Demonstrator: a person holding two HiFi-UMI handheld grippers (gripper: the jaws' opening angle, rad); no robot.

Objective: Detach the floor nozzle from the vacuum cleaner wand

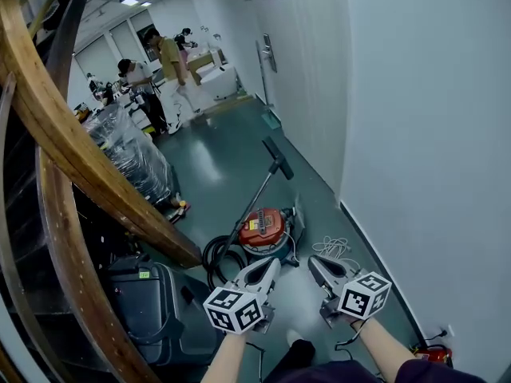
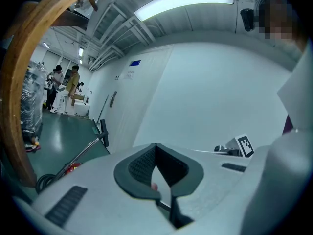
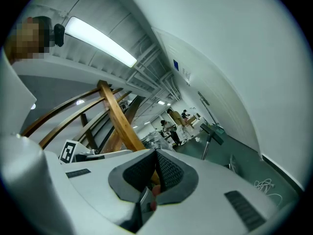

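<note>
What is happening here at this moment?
A person holds a claw in each hand. The left claw and the right claw are both shut and empty. They point toward a red vacuum lying ahead. Its wand stands tilted, with the nozzle on its upper end, not yet detached. Neither claw touches the vacuum.
</note>
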